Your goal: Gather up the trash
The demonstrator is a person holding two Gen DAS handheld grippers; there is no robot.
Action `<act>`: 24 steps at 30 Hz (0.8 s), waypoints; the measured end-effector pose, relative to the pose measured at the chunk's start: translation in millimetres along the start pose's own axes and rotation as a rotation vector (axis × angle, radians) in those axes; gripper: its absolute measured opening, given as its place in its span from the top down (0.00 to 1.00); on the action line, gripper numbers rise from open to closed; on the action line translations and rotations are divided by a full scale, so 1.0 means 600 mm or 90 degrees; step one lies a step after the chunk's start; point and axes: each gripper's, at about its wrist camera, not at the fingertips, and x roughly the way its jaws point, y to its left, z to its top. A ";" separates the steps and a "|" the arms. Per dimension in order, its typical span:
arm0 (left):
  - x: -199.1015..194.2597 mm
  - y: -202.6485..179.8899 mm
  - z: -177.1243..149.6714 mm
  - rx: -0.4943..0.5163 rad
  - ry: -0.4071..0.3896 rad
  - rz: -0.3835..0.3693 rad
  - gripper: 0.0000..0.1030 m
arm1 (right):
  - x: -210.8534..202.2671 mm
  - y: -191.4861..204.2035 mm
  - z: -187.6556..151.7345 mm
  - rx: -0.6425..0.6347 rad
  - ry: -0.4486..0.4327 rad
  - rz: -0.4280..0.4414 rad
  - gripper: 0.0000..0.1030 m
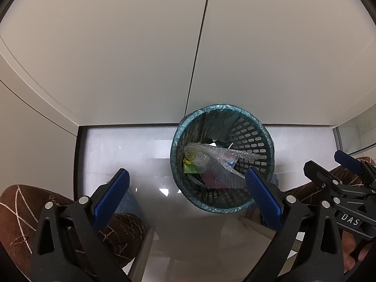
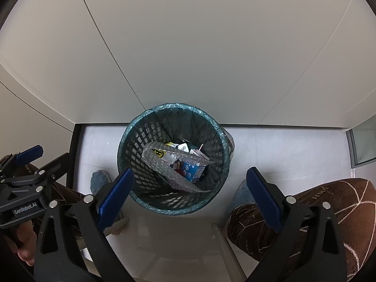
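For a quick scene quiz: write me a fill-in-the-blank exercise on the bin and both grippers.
1. The mesh bin is lined with a ____ plastic bag.
2. A sheet of ____ wrap lies inside the bin over a blue carton.
3. The right gripper and left gripper both stand ____, holding nothing.

Missing words: green; bubble; open

One bin (image 2: 174, 159) with one liner bag. Inside it: one sheet of bubble wrap (image 2: 164, 164) and one blue carton (image 2: 193, 171). Two claws above it, left claw (image 1: 188, 195) and right claw (image 2: 190, 195). Two blue slippers (image 2: 99, 181) on the floor.
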 end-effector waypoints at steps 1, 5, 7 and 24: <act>0.000 -0.002 0.000 0.000 -0.001 0.000 0.06 | 0.000 -0.001 0.000 0.000 0.000 0.000 0.11; -0.001 -0.003 -0.001 -0.001 -0.003 0.000 0.06 | 0.007 -0.001 0.000 -0.002 0.002 -0.004 0.10; -0.001 -0.003 -0.001 -0.001 -0.003 -0.001 0.06 | 0.010 -0.001 0.000 -0.002 0.002 -0.006 0.11; -0.005 -0.007 0.000 0.001 -0.005 -0.006 0.06 | 0.008 -0.007 -0.003 0.008 0.000 -0.006 0.11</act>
